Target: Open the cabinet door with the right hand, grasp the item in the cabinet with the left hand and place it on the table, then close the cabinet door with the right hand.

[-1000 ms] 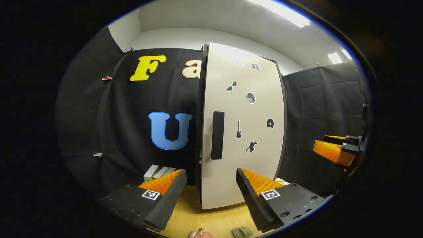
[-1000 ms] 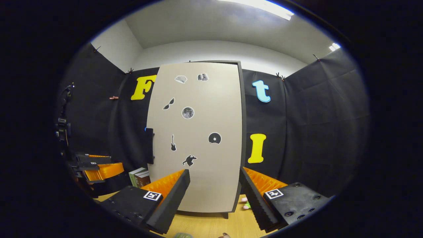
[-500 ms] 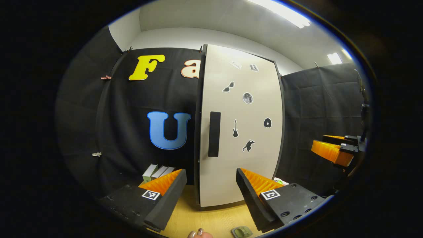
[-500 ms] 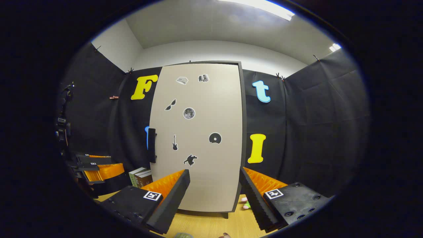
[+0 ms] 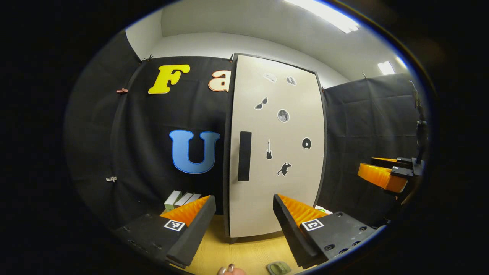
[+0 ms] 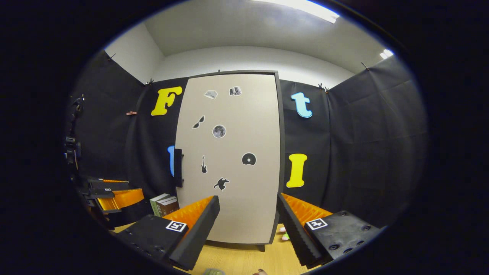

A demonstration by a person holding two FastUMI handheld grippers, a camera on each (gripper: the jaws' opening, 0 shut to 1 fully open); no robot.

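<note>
A tall cabinet [image 6: 229,160] with a pale door [image 5: 277,152] stood on the wooden table [image 5: 244,254], its door flush with the dark frame. Small dark stickers dotted the door, and a black upright handle [image 5: 244,156] sat near the door's left edge in the left gripper view. The left gripper [image 5: 244,225] hung in front of the cabinet with its jaws spread apart and nothing between them, the handle above and between its fingers. The right gripper [image 6: 248,225] likewise faced the cabinet with its jaws apart and empty, well short of the door. From the left gripper view the right gripper [image 5: 382,175] showed off to the right of the cabinet; from the right gripper view the left gripper [image 6: 114,193] showed to the left of it.

A small greenish item [image 5: 279,268] lay on the table in front of the cabinet, just below the left gripper's right finger; what it was could not be made out. A few books [image 6: 165,204] stood to the left of the cabinet's foot, and small pink and green objects [image 6: 283,233] lay by its lower right corner. A fingertip [image 5: 229,269] peeked in at the bottom, on the near side of the cabinet.
</note>
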